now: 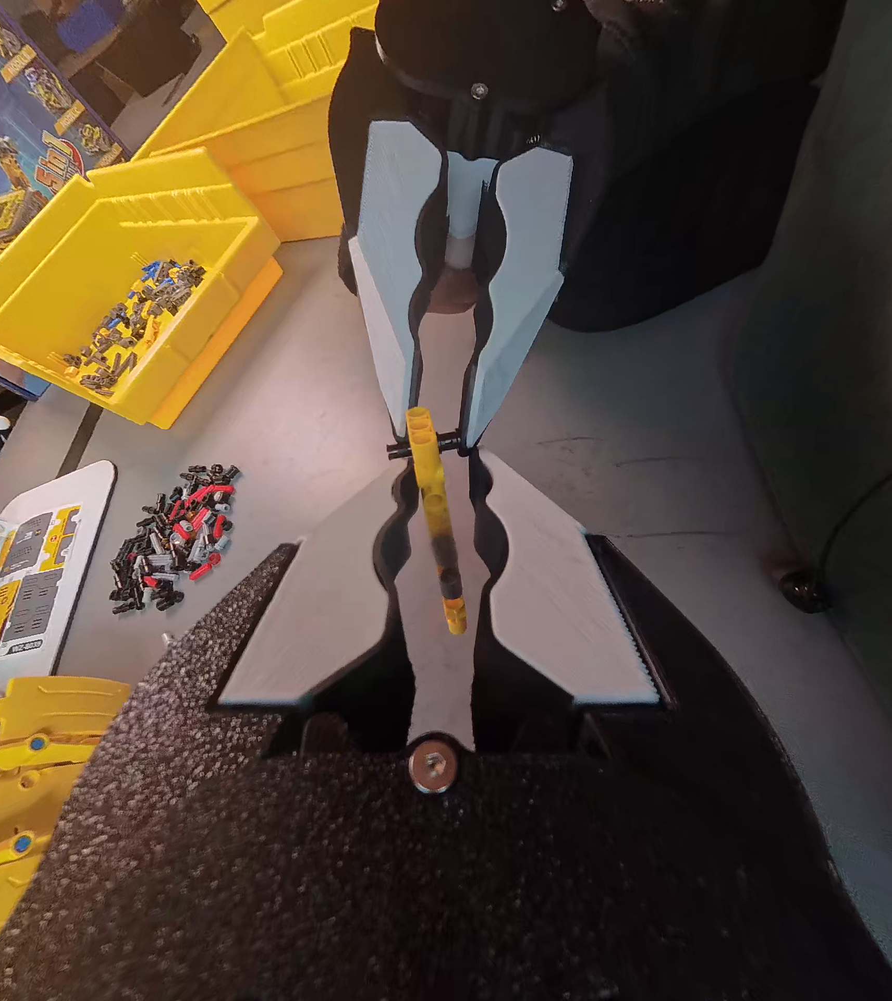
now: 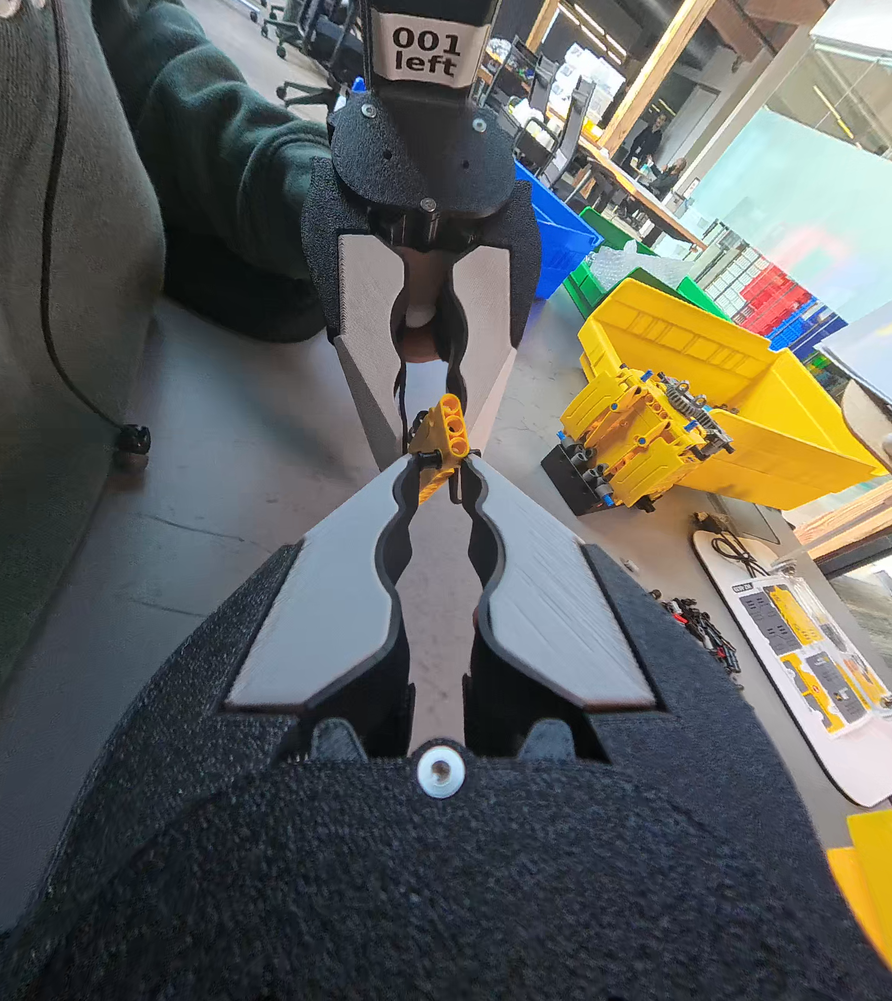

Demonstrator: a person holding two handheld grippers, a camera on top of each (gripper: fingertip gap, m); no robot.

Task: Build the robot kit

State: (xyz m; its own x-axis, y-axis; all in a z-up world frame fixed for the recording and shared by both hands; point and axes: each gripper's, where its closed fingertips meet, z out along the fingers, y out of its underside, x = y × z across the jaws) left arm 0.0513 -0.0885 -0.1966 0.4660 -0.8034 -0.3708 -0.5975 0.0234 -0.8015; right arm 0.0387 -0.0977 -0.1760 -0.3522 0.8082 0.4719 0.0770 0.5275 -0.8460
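Note:
My left gripper (image 1: 438, 463) and right gripper (image 2: 441, 460) meet tip to tip above the grey table (image 1: 297, 379). Between them is a yellow beam with holes (image 1: 435, 504), crossed by a black pin (image 1: 449, 440) near its far end. The left gripper is shut on the beam, which runs back along its finger gap. The right gripper (image 1: 433, 441) comes in from the far side, shut on the ends of the pin. In the right wrist view the beam (image 2: 449, 428) and pin (image 2: 429, 459) sit at my fingertips, with the left gripper (image 2: 435, 447) opposite.
A yellow bin (image 1: 43, 303) with small grey and blue parts stands at left. A loose pile of black, red and grey pins (image 1: 178, 541) and a sticker sheet (image 1: 15, 569) lie near it. A part-built yellow model (image 2: 644, 449) sits by more yellow bins (image 2: 730, 379). A green sleeve (image 2: 216, 135) is behind. Both grippers' tips are close together, under 4 cm apart. The part-built yellow model (image 2: 644, 449) is about equally far from each gripper, around 20 cm. Seen from the left wrist view (image 1: 40, 734) as well.

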